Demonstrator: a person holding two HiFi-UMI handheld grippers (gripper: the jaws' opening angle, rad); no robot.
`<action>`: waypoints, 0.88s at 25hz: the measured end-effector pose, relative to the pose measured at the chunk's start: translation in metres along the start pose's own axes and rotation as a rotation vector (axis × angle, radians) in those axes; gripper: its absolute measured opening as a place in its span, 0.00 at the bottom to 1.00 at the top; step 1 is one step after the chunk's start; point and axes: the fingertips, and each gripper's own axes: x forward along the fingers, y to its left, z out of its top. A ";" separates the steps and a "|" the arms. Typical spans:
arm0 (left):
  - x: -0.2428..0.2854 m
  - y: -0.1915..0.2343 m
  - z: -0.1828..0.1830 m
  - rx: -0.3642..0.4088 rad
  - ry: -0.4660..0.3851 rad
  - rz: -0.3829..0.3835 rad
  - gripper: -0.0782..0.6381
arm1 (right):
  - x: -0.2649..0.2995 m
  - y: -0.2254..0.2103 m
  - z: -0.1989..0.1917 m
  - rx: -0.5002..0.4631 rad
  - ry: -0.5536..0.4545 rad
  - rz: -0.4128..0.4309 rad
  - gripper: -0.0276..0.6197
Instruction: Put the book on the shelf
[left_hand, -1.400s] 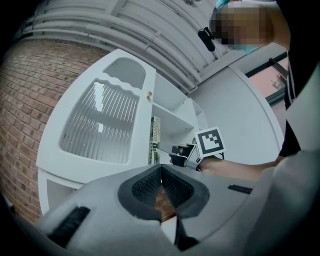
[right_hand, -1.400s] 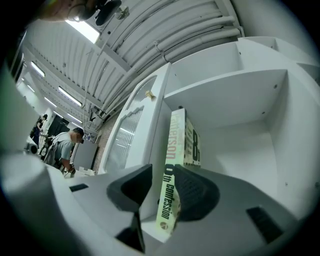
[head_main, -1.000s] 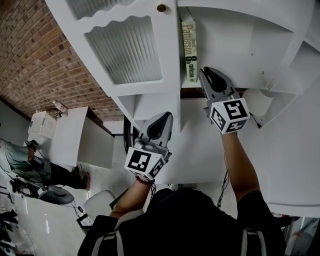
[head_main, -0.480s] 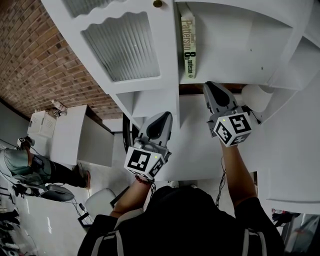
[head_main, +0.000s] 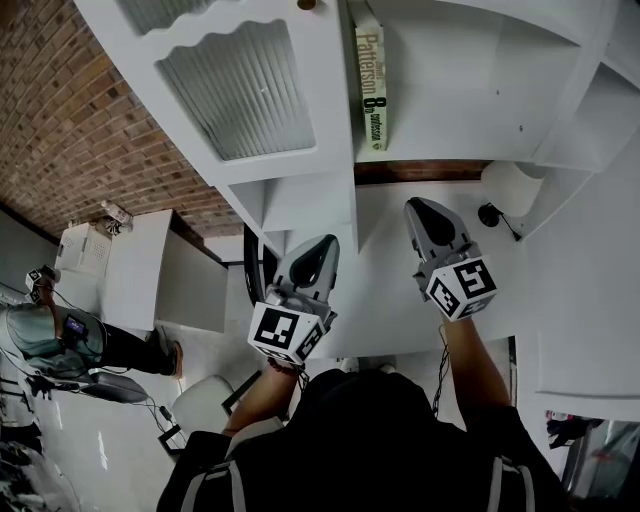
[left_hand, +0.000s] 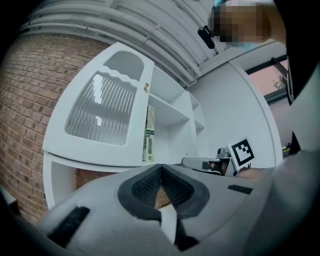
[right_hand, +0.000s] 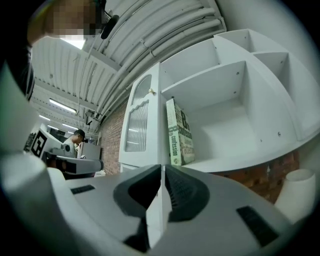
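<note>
The book (head_main: 371, 85), pale green with a printed spine, stands upright at the left end of a white shelf compartment (head_main: 455, 148), against the cabinet's side wall. It also shows in the left gripper view (left_hand: 149, 134) and the right gripper view (right_hand: 178, 131). My right gripper (head_main: 420, 210) hangs below the shelf, apart from the book, jaws shut with nothing between them (right_hand: 163, 172). My left gripper (head_main: 318, 250) is lower and to the left, shut and empty too (left_hand: 161, 170).
A cabinet door with ribbed glass (head_main: 240, 90) stands left of the book. A white rounded object (head_main: 510, 185) sits under the shelf at the right. A brick wall (head_main: 70, 120) lies behind. A person (head_main: 45, 335) is at the far left by a white unit.
My right gripper has drawn back down from the shelf edge near the book. The left gripper has hardly moved, and the book has stayed put.
</note>
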 end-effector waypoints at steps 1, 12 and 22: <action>-0.003 0.000 -0.001 -0.003 0.004 0.003 0.13 | -0.004 0.001 -0.002 0.009 0.002 0.001 0.11; -0.021 -0.009 -0.022 -0.026 0.031 -0.007 0.13 | -0.043 0.016 -0.019 0.029 0.019 0.015 0.11; -0.034 -0.018 -0.046 -0.055 0.080 -0.026 0.13 | -0.066 0.044 -0.060 0.034 0.106 0.053 0.11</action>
